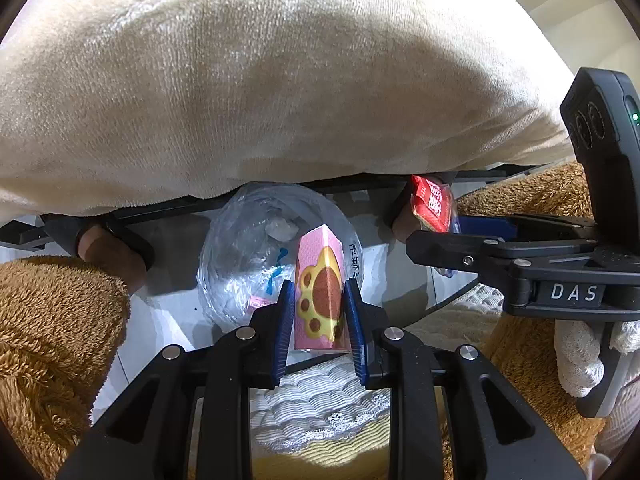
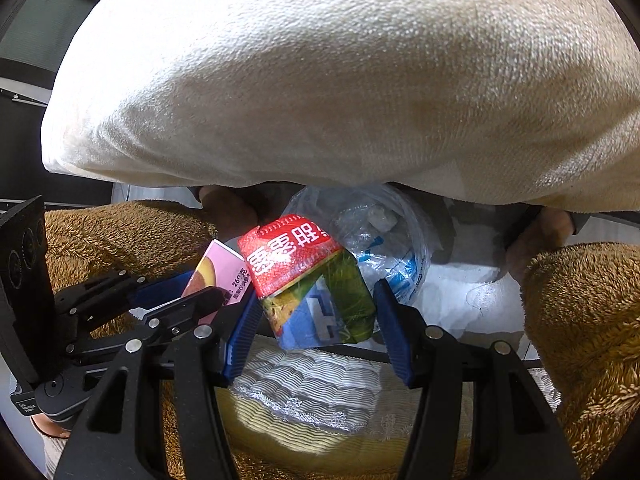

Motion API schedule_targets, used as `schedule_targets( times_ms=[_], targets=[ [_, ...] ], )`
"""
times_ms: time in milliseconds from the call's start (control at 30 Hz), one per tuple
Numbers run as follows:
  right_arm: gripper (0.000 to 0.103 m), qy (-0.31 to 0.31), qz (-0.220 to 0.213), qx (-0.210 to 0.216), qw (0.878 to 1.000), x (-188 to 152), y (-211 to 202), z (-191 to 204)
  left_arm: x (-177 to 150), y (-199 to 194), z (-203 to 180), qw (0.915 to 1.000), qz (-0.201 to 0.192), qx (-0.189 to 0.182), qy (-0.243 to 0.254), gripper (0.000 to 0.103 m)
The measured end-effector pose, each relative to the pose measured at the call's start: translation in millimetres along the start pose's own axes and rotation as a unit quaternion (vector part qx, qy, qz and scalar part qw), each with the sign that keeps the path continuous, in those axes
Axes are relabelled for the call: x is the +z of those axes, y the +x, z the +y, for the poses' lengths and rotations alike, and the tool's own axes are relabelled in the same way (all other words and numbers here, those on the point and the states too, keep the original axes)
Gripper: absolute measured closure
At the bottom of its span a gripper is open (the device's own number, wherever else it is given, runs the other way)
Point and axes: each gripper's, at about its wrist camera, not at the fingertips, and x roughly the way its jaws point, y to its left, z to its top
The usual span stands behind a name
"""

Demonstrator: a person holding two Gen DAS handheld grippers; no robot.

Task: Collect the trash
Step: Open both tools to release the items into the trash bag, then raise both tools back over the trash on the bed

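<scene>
My left gripper (image 1: 319, 320) is shut on a pink carton (image 1: 320, 292) with a yellow paw print, pinched upright between the blue pads. Right under it a bin lined with a clear plastic bag (image 1: 240, 248) holds crumpled wrappers. In the right wrist view my right gripper (image 2: 318, 328) is shut on a red, green and blue snack packet (image 2: 312, 280), held above the bag (image 2: 388, 236). Each view shows the other tool: the right gripper (image 1: 436, 236) with the red packet (image 1: 434, 204), and the left gripper (image 2: 196, 292) with the pink carton (image 2: 218, 272).
A big cream plush cushion (image 1: 280, 80) fills the upper half of both views and overhangs the bin. Brown fuzzy fabric (image 1: 52, 328) flanks the bin on both sides. A white-gloved hand (image 1: 580, 360) grips the right tool. White quilted cloth (image 1: 316, 404) lies below the jaws.
</scene>
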Motion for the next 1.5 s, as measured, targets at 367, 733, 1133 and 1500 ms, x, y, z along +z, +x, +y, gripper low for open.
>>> schedule_targets(
  times_ms=[367,733,1133,1500],
  targets=[
    [0.039,0.018,-0.002,0.005,1.0,3.2,-1.6,-8.4,1.1,1.2,4.3,0.9999,0.0,0.007,-0.01,0.065],
    [0.039,0.006,-0.02,0.006,1.0,-0.3,-10.0,-5.1,0.5,-13.2,5.3,0.9994,-0.03,0.003,-0.015,0.065],
    [0.039,-0.077,-0.165,0.026,0.983,-20.4,-70.1,15.6,-4.1,-55.2,-3.9,0.9922,-0.123,-0.006,0.018,0.065],
    [0.039,-0.119,-0.303,0.034,0.945,-17.2,-132.5,23.7,5.6,-105.0,4.8,0.9722,-0.231,-0.035,0.017,0.052]
  ],
)
